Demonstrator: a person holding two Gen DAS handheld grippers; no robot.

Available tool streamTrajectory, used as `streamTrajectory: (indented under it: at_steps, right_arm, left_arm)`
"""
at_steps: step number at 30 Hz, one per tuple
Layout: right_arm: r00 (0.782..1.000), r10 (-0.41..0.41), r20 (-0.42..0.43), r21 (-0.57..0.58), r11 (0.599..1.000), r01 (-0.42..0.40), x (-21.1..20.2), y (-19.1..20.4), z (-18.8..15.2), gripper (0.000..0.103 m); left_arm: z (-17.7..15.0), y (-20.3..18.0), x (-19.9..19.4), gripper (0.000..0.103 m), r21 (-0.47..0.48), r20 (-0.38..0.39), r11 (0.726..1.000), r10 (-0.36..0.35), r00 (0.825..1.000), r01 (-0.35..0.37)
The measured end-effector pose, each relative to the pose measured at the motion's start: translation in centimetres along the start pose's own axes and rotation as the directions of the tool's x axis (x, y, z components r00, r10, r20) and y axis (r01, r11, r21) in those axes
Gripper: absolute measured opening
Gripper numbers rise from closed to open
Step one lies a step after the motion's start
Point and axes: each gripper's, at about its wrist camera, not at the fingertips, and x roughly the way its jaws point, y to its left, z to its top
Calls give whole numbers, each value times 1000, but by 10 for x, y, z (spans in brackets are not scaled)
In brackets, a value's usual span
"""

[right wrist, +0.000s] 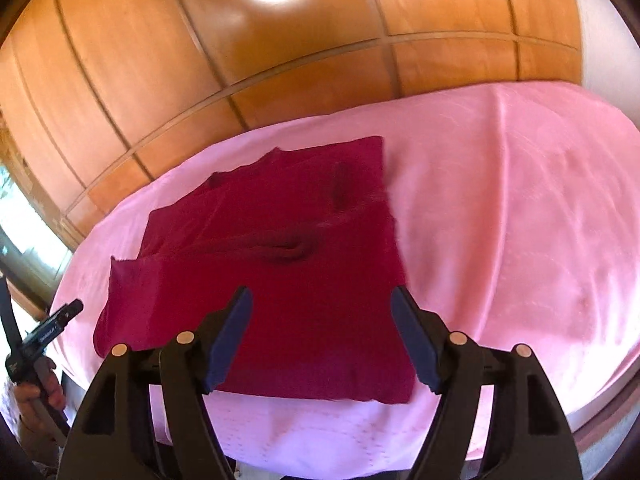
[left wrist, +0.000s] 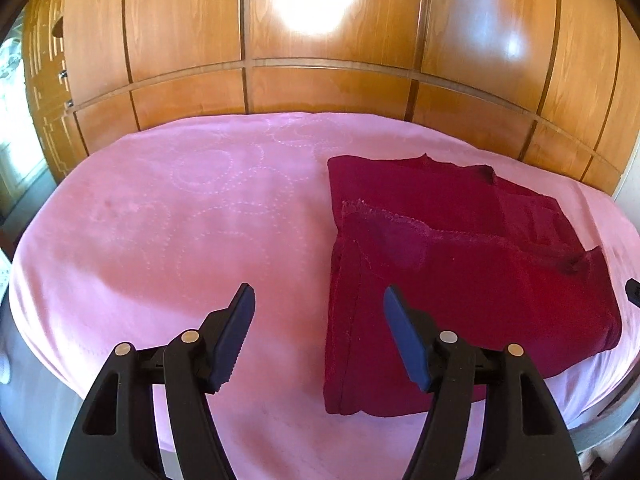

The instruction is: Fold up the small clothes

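A dark red garment (left wrist: 460, 280) lies folded on the pink bed cover (left wrist: 180, 220), to the right in the left wrist view. Its lace-trimmed edge runs across the upper layer. My left gripper (left wrist: 318, 296) hangs open above the cover at the garment's left edge, nothing between its fingers. In the right wrist view the same red garment (right wrist: 280, 280) lies in the middle of the pink bed cover (right wrist: 520, 220). My right gripper (right wrist: 322, 300) stands open above its near part, empty. The left gripper (right wrist: 60, 316) shows at the left edge, held by a hand (right wrist: 40, 392).
A wall of glossy wooden wardrobe panels (left wrist: 320, 60) rises right behind the bed. A bright window (left wrist: 16, 92) is at the far left. The cover's left half (left wrist: 160, 220) is bare, and so is the right part of the cover (right wrist: 540, 240) in the right wrist view.
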Motion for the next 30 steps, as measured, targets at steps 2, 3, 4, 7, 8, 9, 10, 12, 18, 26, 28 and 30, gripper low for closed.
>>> streamTrajectory:
  at_steps: [2,3,4,7,8,9,10,12,18,26,28,30]
  right_arm:
    - [1000,15,-18,3,1000,-15,9,4,-2,74]
    - [999,22,-29,9,1000,-22,13,4,-3,76]
    - [999,30,-41,13,999,-29,17,5,-6,77]
    - [996,32,-82,15,999,-31,30,6,-13,86]
    - [994,18,-106,16,1000,-17,38,5,-17,87]
    - [992,11,-122,22,1000,-9,43,2,-20,89]
    - [990,13,-138,34,999,-8,49,-1,-23,90]
    - [986,22,-163,40,999,-16,59,-4,-31,94]
    - [988,-29,-153,-97,995,14,68,9,-44,101]
    - [990,-12,-138,-89,996,0,65,5,-48,101]
    - [991,-9,-135,-93,996,-3,65,5,-49,101]
    - [993,-3,-121,-95,995,-9,63,4,-51,101]
  left_arm:
    - [-1,0,2,66,11,3,1000,12,1000,-12]
    - [-1,0,2,66,14,1,1000,18,1000,-18]
    - [-1,0,4,66,15,-4,1000,21,1000,-21]
    - [-2,1,8,66,16,-16,1000,16,1000,-16]
    - [-3,1,9,66,18,-18,1000,20,1000,-20]
    - [-3,0,10,66,20,-21,1000,22,1000,-21]
    - [-4,0,12,66,21,-25,1000,22,999,-21]
    - [-5,1,15,66,20,-34,1000,23,999,-22]
    - [-6,0,21,66,25,-49,999,37,998,-36]
    - [-3,-2,22,66,38,-49,998,51,998,-49]
    - [-2,-1,23,66,35,-50,998,53,997,-52]
    - [0,0,23,70,27,-54,999,49,997,-47]
